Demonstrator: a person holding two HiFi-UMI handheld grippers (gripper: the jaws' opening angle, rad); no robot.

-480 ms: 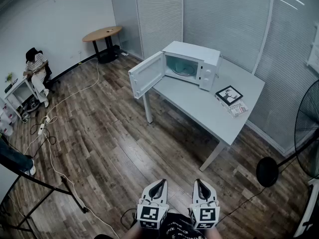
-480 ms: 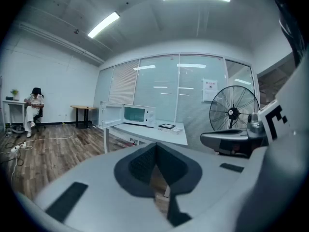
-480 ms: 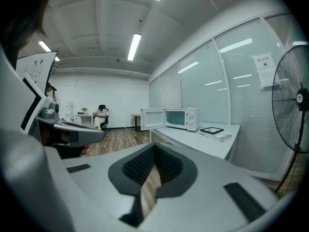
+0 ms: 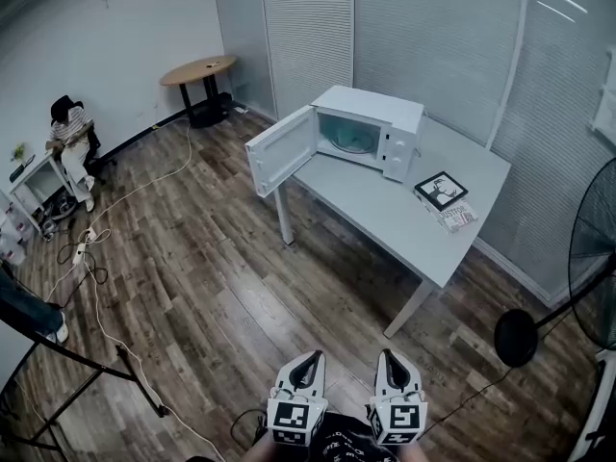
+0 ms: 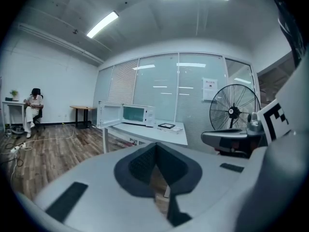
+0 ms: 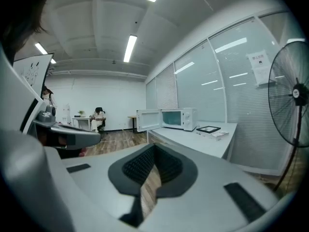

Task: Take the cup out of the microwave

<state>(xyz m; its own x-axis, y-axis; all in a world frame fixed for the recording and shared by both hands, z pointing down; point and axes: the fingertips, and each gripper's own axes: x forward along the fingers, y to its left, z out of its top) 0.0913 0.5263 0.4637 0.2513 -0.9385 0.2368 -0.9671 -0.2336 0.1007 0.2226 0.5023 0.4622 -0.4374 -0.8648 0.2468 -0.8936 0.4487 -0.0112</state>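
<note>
**Microwave (image 4: 371, 123) and table (image 4: 404, 215) drift slightly left in view**

No cup to be made out yet. I'd judge it sits inside the microwave, whose door (image 4: 281, 149) is swung wide. Left gripper (image 4: 308, 356) and right gripper (image 4: 386, 354) are both clenched, empty and well away. Best play: step round the door and open the jaws before reaching in. Cable (image 4: 96, 258) lies left, fan (image 4: 592, 248) stands right, and books (image 4: 445, 195) are beside the microwave.

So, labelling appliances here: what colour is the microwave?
The microwave is white; it shows best in the head view.
</note>
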